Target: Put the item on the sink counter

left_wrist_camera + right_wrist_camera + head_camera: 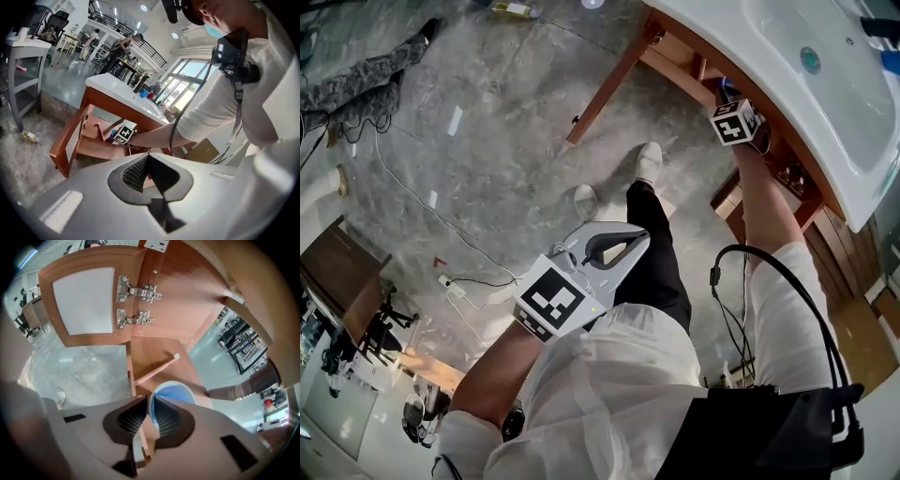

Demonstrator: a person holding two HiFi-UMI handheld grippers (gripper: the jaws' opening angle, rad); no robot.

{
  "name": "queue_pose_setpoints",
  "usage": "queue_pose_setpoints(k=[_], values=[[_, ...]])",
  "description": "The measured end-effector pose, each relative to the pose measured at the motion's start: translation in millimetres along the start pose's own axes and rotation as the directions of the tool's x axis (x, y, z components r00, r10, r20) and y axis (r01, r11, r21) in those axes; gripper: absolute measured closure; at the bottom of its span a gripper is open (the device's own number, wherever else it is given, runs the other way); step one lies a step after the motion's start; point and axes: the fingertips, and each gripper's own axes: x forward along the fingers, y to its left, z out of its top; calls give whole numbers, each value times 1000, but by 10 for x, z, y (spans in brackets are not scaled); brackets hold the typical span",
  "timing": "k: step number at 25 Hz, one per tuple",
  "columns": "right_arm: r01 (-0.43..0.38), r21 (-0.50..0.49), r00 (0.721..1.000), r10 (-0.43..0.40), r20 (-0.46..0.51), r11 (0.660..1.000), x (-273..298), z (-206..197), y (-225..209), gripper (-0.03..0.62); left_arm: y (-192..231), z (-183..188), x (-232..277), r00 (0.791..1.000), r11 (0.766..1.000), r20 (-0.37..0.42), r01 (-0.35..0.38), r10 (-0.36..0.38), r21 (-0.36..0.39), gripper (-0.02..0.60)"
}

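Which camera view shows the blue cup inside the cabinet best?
The right gripper view: the blue cup shows its open mouth, with its rim pinched by the right gripper. The head view and the left gripper view each give only a blue sliver beside the marker cube.

Bright daylight; fisheye edges warp and darken.
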Motion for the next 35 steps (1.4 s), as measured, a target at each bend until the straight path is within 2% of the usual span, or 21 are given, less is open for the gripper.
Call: queue_pose_setpoints(k=[2,5,12,17,21,24,28,31,35], values=[[2,3,1000,-2,0,1000,-1,16,6,567,6,-8,-9,1000,1000,-1,-1,1,-1,577],[34,8,999,-34,8,999,-40,61,-20,484,-7,-9,-29,1000,1000,5,0,0,-1,575],[97,19,995,-97,16,995,-297,73,-12,480,-74,13,-78,1000,1000,11,11,-12,24,577],[140,60,989,-142,28,988,-614,84,102,480,-194,30,-166,999,994,17,37,-39,103,575],[146,79,987,-151,63,986,-932,135,331,480,-303,19,-309,998,987,21,47,-51,152,577],[119,119,987,-131,96,986,-1289,172,572,486,-452,-17,-465,998,983,25,59,-64,173,575],[25,218,990,-54,127,976,-1824,269,911,564,-549,44,-739,995,983,59,73,-84,168,577],[-89,336,982,26,187,938,-2306,372,1224,583,-583,126,-1000,994,980,82,58,-74,188,577],[-186,425,954,59,295,886,-3074,553,1554,588,-650,180,-1309,993,969,92,47,-71,243,577]])
